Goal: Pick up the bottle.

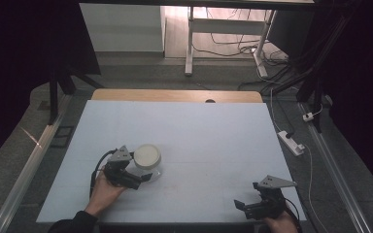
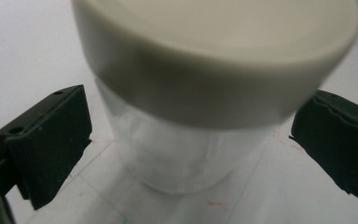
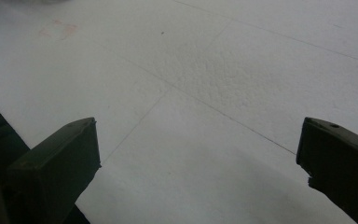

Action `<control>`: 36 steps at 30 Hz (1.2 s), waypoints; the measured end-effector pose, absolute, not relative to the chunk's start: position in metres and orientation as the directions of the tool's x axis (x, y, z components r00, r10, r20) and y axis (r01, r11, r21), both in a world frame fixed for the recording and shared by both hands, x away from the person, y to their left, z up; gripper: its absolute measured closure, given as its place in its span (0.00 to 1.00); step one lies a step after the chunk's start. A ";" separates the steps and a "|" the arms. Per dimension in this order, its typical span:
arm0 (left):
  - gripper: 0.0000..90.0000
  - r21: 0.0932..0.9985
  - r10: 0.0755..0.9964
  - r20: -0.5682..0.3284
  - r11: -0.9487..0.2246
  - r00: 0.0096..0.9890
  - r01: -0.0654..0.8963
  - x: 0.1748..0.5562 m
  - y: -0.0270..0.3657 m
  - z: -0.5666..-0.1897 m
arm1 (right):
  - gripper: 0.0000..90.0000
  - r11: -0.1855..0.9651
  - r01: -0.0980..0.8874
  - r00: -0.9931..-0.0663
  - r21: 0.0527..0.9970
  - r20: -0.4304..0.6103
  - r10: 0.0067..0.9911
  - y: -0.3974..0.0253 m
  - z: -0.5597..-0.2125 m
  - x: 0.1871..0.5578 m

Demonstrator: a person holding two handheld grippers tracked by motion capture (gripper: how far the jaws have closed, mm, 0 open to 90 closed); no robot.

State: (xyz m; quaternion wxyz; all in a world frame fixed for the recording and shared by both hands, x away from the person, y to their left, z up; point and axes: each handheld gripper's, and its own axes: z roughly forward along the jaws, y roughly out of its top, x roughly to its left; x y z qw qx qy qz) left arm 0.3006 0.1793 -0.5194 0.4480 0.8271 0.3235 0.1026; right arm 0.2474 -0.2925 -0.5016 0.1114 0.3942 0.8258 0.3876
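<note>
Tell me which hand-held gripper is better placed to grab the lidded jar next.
Left. The left hand-held gripper already has its open jaws on either side of the jar, not yet touching it. The right hand-held gripper sits open at the table's near right edge, far from the jar.

White-topped table (image 1: 213, 141) with a wooden far edge stands on grey carpeted floor (image 1: 141, 73). Beyond it is a white desk frame (image 1: 190, 43) with loose cables (image 1: 233, 46). A power strip (image 1: 291, 142) lies right. Surroundings are dark.
</note>
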 end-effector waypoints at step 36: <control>0.08 0.784 0.612 -0.049 -0.466 0.789 0.410 0.313 0.165 -0.516 | 0.00 0.393 0.564 -0.669 0.726 0.123 0.733 -0.292 -0.501 0.247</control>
